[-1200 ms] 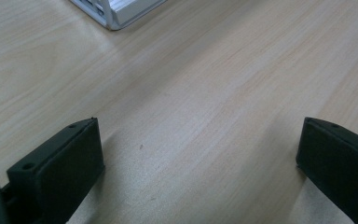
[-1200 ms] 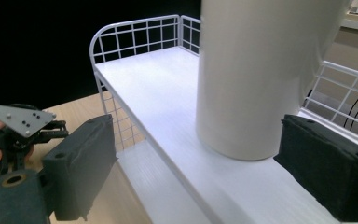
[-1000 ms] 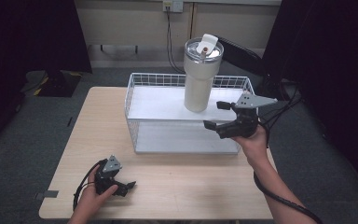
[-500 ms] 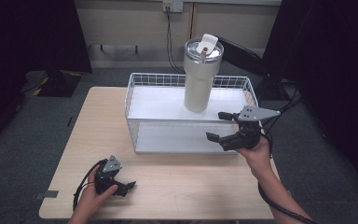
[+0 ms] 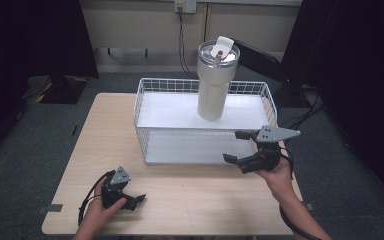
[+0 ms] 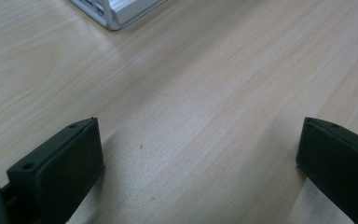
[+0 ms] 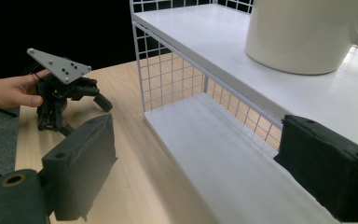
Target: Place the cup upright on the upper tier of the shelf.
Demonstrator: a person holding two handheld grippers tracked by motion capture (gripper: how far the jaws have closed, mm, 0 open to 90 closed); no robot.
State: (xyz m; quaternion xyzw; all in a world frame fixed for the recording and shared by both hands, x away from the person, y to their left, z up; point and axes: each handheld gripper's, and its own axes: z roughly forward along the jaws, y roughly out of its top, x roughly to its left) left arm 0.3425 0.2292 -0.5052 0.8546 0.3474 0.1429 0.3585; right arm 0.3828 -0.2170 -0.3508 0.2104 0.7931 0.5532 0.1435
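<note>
We hold the right gripper at the front right corner of the white wire-mesh shelf rack, its jaws spread wide apart with nothing between them. The tall cream-coloured tumbler with a flip lid stands upright on the rack's upper white shelf, toward the rear centre. It lies beyond and above the right gripper, well apart from the jaws and not touched by them.

We rest the left gripper low over the light wooden table near its front left edge, well apart from the rack and the tumbler. Its jaws also stand wide apart, with nothing held.

The high view gives the full layout: the tumbler's lid, both shelves, and both hands.

The right gripper view shows what the high view does not: the tumbler's base seated on the upper shelf, the lower shelf running between the jaws, and the mesh side wall of the rack. It also shows the left gripper farther off with its grey plate on top.

The left gripper view shows the bare table grain between its jaws and one rack corner at the top edge.
</note>
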